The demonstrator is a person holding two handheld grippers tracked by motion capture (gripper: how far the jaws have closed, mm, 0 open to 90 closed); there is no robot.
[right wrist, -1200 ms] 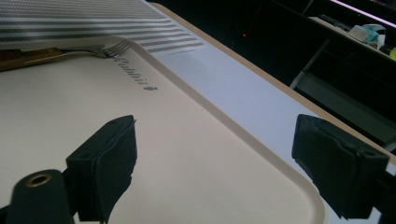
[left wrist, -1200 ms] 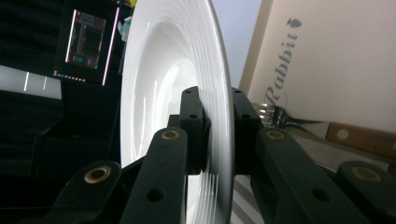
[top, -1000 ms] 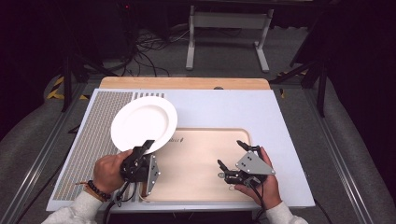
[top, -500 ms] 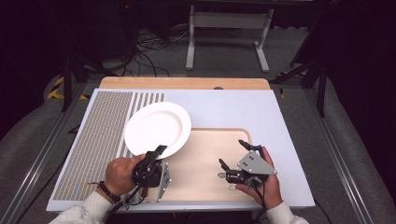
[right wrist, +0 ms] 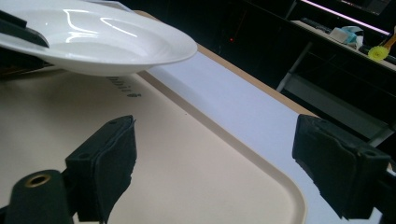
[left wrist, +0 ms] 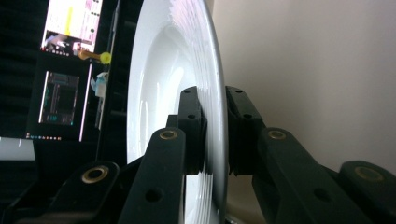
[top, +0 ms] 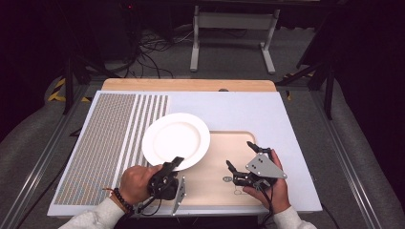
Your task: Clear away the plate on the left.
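Above the tray [top: 286, 143] we are carrying the plate [top: 175, 140], left claw [top: 172, 164] clamping its rim; right claw [top: 243, 157] is waiting released; set-down is remaining.

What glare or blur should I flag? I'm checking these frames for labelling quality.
High view: evenly lit table, dark surroundings. Left gripper view: bright glare streaks on the plate, background screens soft. Right gripper view: highlights on the plate, near pads slightly blurred.
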